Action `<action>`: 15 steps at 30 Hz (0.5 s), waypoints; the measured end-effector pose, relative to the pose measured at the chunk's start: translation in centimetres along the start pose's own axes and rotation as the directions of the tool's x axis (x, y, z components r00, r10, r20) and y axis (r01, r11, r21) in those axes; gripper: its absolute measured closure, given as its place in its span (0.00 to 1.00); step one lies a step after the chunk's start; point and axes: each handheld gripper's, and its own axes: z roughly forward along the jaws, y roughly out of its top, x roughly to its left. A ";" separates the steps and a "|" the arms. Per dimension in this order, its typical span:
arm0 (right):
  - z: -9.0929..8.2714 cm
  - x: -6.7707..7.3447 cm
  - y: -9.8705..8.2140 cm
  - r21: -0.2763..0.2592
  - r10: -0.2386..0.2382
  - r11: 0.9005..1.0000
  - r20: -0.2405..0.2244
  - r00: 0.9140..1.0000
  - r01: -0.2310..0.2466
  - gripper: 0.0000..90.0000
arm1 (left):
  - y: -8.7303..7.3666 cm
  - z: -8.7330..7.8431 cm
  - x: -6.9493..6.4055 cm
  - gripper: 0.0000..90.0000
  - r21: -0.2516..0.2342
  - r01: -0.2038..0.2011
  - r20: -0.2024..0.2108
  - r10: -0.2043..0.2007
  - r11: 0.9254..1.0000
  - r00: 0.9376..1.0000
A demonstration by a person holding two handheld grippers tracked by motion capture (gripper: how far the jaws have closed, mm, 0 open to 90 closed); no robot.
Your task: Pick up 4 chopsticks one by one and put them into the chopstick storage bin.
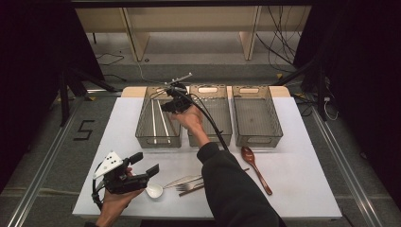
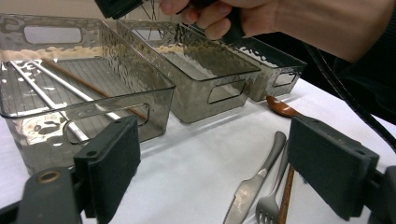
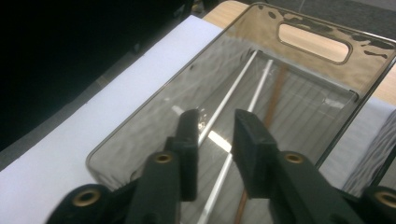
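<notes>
Three clear grey bins stand in a row at the back of the white table. The left bin (image 1: pixel 158 141) (image 3: pixel 116 135) holds two silver chopsticks (image 1: pixel 154 120) (image 3: pixel 233 93) and a brown chopstick (image 3: pixel 275 93) lying lengthwise. My right gripper (image 1: pixel 168 105) (image 3: pixel 217 119) hovers over this bin, pointing down into it. Its jaws stand a little apart with nothing pressed between the pads. My left gripper (image 1: pixel 145 164) (image 2: pixel 219 154) rests near the table's front left corner, wide open and empty, facing the bins.
The middle bin (image 1: pixel 213 137) and right bin (image 1: pixel 257 139) look empty. Near the front edge lie a white spoon (image 1: pixel 153 190), a knife (image 1: pixel 182 181) (image 2: pixel 254 186), a fork (image 1: pixel 189 187) (image 2: pixel 273 196) and a brown chopstick (image 2: pixel 286 196). A brown wooden spoon (image 1: pixel 255 168) (image 2: pixel 280 108) lies farther right.
</notes>
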 end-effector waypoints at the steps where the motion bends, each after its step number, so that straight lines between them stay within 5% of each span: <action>1: -0.2 0.0 0.0 0.004 -0.007 1.000 -0.006 1.000 0.007 0.73 | 0.0 0.0 0.0 0.19 0.000 0.000 0.000 0.000 1.000 1.000; 7: -2.2 0.2 -0.4 0.019 -0.089 0.996 -0.037 0.995 0.089 0.57 | 0.0 0.0 0.0 0.19 0.002 -0.001 -0.003 0.001 1.000 1.000; 15: -5.3 1.0 -2.1 0.062 -0.219 0.973 -0.076 0.973 0.224 0.46 | -0.1 0.1 0.0 0.19 0.004 0.001 -0.007 -0.001 1.000 1.000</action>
